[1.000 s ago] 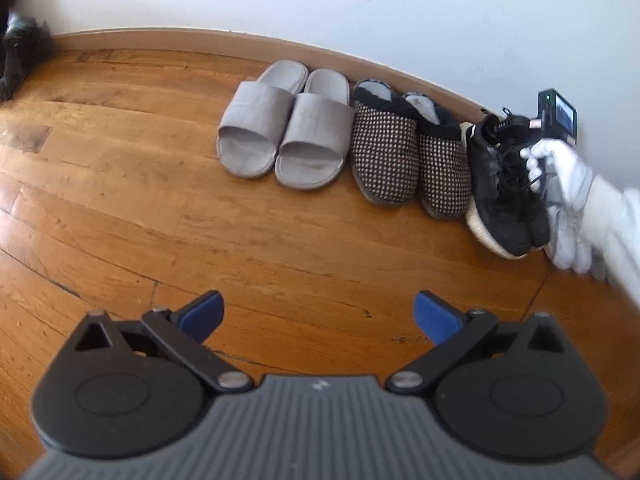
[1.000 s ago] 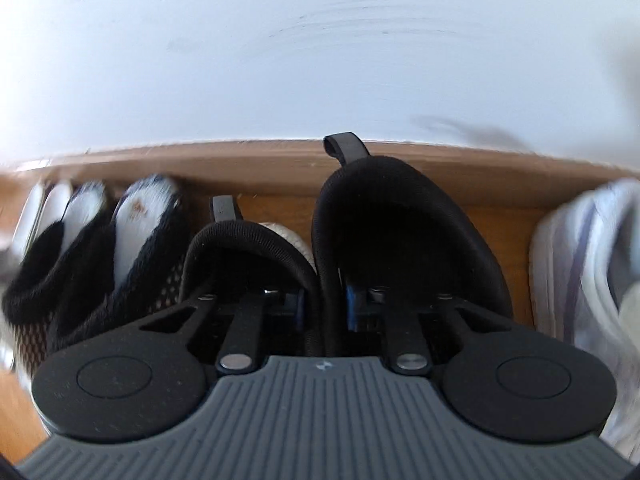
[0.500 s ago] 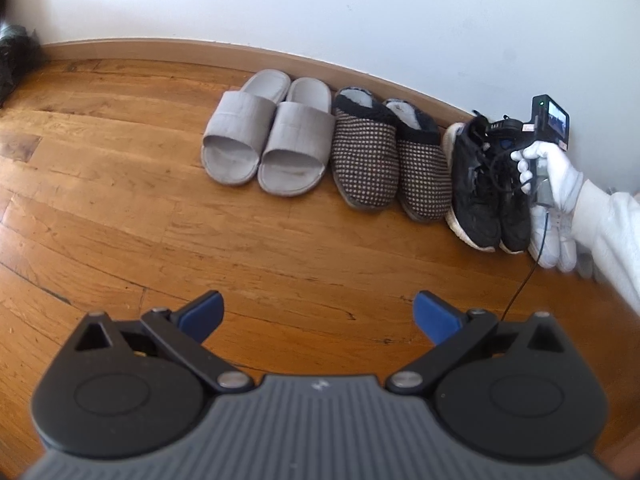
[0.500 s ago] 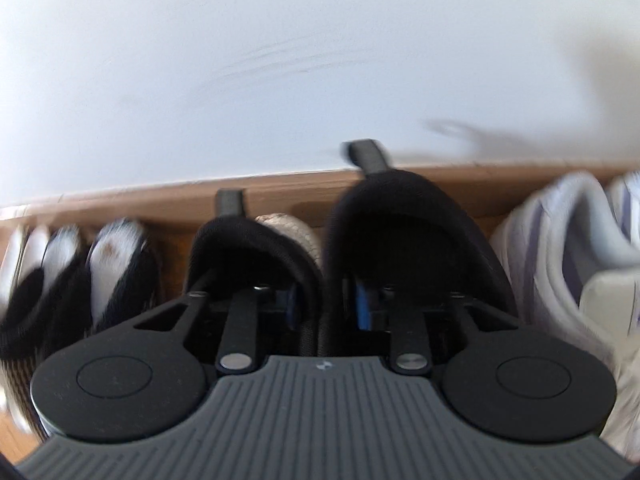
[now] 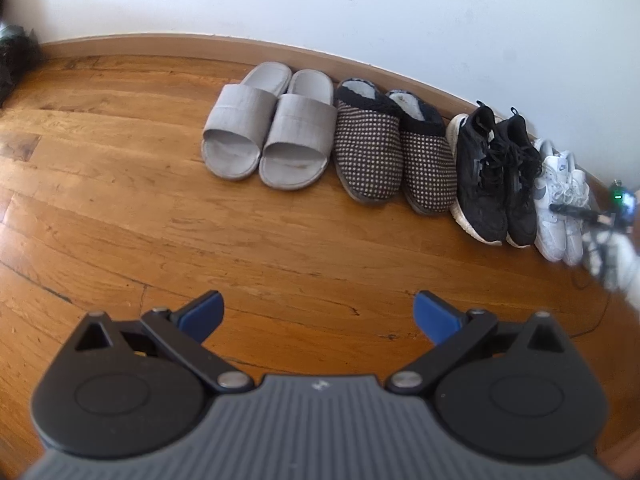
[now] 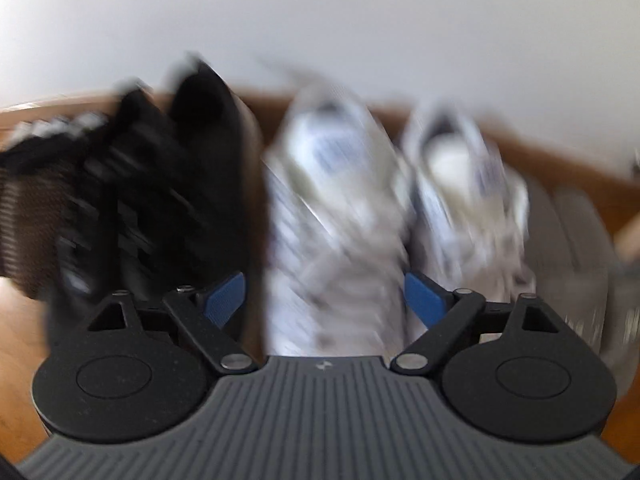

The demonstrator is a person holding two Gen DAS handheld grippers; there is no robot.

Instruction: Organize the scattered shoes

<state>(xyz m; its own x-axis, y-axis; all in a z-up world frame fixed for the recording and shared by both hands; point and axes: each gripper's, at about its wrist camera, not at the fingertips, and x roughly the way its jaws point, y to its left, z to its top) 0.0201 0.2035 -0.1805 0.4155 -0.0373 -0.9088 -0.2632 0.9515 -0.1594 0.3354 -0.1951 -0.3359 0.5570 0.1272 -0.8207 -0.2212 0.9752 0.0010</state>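
My left tongs [image 5: 318, 316] hung released over the wooden floor [image 5: 120, 200], my right tongs [image 6: 324, 296] were opening, gripping nothing, above the white sneakers [image 6: 332, 208], black sneakers [image 5: 496, 172] lined along the baseboard [image 5: 160, 42]

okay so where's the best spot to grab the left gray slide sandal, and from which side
Probably the wide strap of the left gray slide sandal, coming down from above. The strap arches over an open toe, so one finger can slip under it; the other sandal lies against its right side.
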